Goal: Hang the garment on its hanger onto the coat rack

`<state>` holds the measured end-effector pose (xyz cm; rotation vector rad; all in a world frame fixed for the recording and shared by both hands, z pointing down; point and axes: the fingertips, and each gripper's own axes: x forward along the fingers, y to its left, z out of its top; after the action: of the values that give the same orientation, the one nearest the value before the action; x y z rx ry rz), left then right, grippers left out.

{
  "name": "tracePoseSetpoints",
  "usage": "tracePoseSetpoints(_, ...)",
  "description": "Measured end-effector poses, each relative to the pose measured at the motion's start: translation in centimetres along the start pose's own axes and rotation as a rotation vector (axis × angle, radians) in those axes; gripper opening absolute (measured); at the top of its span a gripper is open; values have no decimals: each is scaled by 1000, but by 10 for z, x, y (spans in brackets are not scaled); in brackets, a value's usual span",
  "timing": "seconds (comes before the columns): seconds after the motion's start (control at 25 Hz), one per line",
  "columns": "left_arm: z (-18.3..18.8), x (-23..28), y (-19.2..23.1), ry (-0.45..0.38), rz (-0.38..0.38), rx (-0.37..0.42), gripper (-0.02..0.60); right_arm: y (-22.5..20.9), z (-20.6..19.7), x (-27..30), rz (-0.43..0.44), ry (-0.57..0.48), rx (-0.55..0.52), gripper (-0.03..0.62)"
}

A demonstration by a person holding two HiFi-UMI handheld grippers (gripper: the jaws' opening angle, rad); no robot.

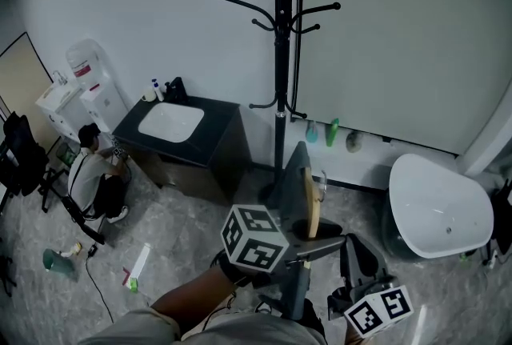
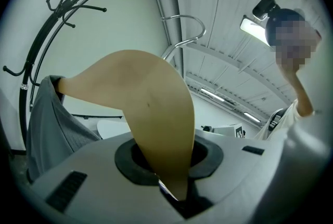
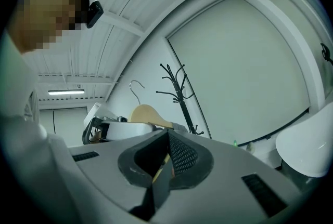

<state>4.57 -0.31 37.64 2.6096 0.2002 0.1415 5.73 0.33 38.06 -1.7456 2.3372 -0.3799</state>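
Observation:
A black coat rack [image 1: 280, 55] stands against the white wall ahead, its hooks bare. I hold a wooden hanger [image 1: 310, 199] edge-on below it, with a grey garment [image 1: 292, 175] draped over it. My left gripper [image 1: 298, 233] is shut on the hanger [image 2: 151, 108] near its middle. Its metal hook [image 2: 182, 30] rises above, the garment [image 2: 52, 124] hangs at the left and the rack [image 2: 47, 36] stands behind. My right gripper [image 1: 352, 275] is lower right. Its jaws [image 3: 164, 158] are shut on a thin tan edge of the hanger [image 3: 148, 114], and the rack [image 3: 179, 93] is beyond.
A black cabinet with a white basin [image 1: 172, 121] stands left of the rack. A white tub [image 1: 440, 207] is at the right. Bottles [image 1: 330, 131] line the wall ledge. A person [image 1: 96, 175] crouches at the left near a water dispenser [image 1: 88, 71]. Small items [image 1: 136, 267] lie on the floor.

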Motion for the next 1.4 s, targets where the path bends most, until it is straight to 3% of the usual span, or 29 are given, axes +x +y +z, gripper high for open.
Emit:
tracePoseSetpoints(0.44,55,46,105,-15,-24,-98,81,-94,42,98,53,1,2,15)
tracePoseSetpoints(0.64,87,74,149,-49,2,-118,80,-138,65,133,93,4,1,15)
tracePoseSetpoints(1.0,148,107,212,-111,81,-60,80,-198,94,171,142,-14,-13,15)
tracePoseSetpoints(1.4,221,108,283,-155,151,19,81,-236,108,222,151,-27,-14,15)
